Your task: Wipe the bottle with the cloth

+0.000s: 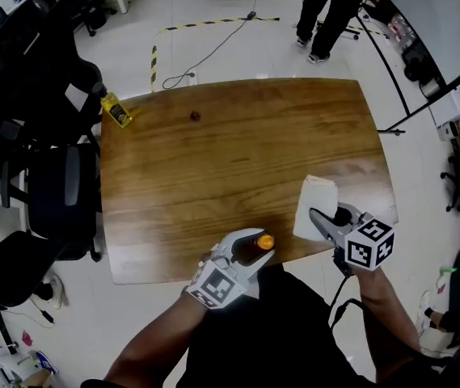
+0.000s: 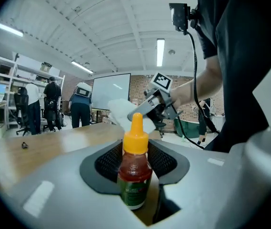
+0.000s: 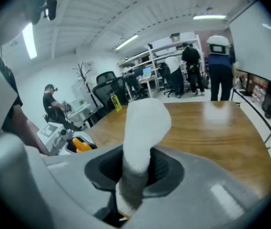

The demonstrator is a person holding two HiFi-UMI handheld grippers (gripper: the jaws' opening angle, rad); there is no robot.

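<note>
Left hand-held gripper [image 1: 254,249] sits at the near edge of the worktop [image 1: 238,160], just in front of the person's body. Its jaws are clamped on the bottle [image 2: 135,171], one pad on each side of the dark lower body. The orange cap and the neck stand free above the pads.

In the left gripper view the bottle's long axis runs upright, crosswise to the jaws, with the nozzle on top. In the head view the cap leans slightly toward the right.

Beyond both grippers lies a wide stretch of bare wood, out to the far edge. A small yellow bottle [image 1: 117,110] lies at the far left corner and a small dark object [image 1: 195,115] sits near the far edge; both are well apart from the grippers. Black chairs [image 1: 44,79] crowd the left edge of the worktop.

Right hand-held gripper [image 1: 327,219] is over the near right part of the worktop, near its right edge. Its jaws are closed on the white cloth [image 1: 317,204], pinched at its lower end. The rest of the cloth, a folded band, stands out past the fingertips and rounds over at the free end.

The cloth is to the right of the bottle with a gap between them, not touching. A person [image 1: 327,6] stands on the floor past the far edge.
</note>
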